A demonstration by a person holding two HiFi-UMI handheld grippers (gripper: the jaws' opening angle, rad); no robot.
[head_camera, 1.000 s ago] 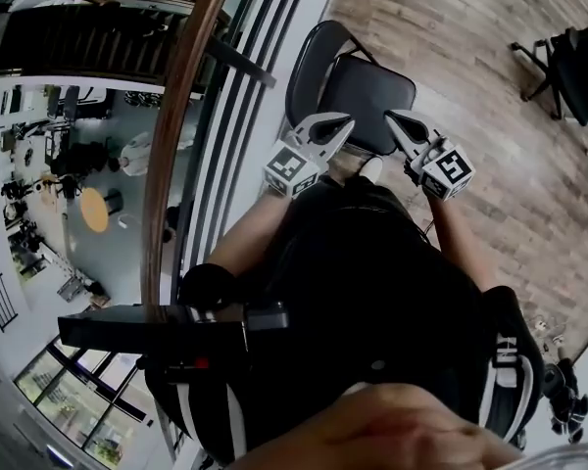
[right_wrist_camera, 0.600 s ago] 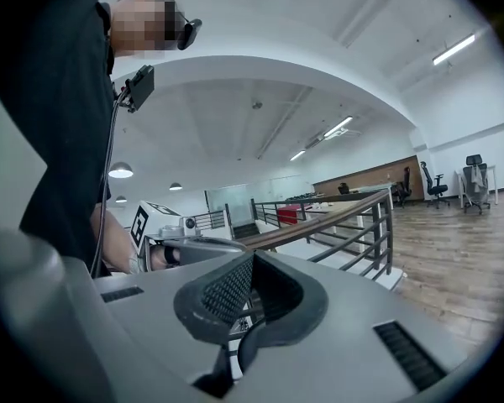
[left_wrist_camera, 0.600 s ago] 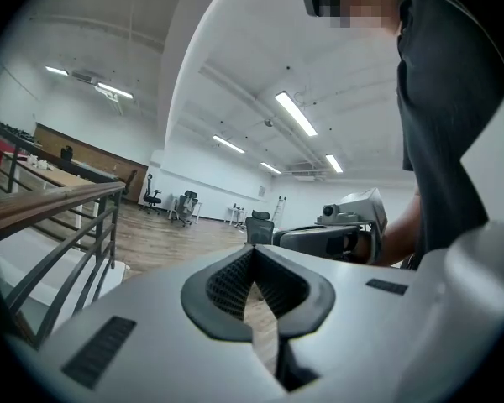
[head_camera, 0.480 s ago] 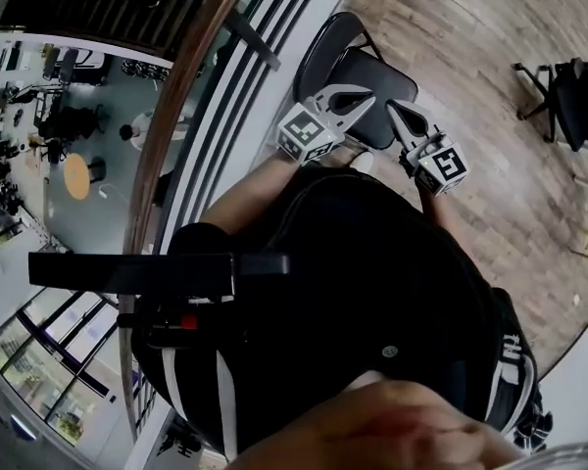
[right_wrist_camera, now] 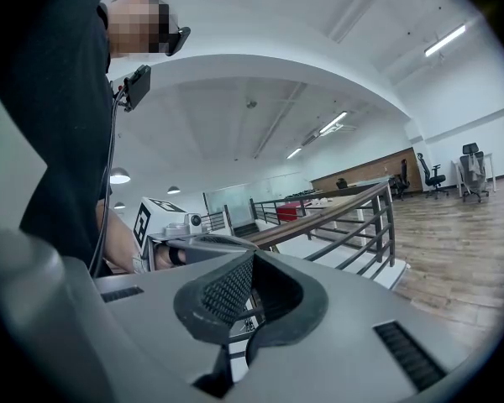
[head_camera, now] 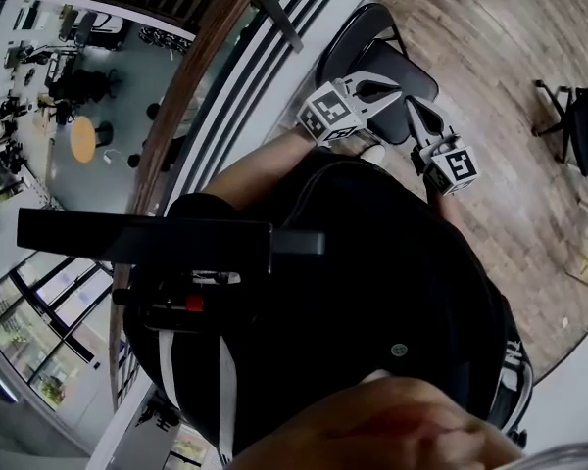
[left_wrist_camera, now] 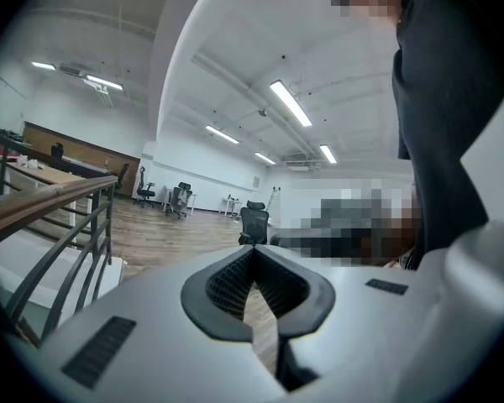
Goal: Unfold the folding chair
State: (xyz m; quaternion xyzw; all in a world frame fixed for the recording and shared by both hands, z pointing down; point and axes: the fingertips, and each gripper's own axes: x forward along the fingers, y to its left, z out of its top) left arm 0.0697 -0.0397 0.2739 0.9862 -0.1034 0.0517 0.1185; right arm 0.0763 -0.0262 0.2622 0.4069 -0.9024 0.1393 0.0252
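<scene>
The left claw (head_camera: 396, 91) and right claw (head_camera: 413, 112), both closed empty, have edged over the folding chair (head_camera: 387, 62), visible only overhead.

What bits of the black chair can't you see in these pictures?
- Legs of the folding chair: head view, hidden under its seat and by the person's body.
- Seat's near edge: head view, covered by the left gripper and right gripper.
- Whole chair: absent from both gripper views, which look out across the room.
- Office chair: head view, cut off by the right edge.
</scene>
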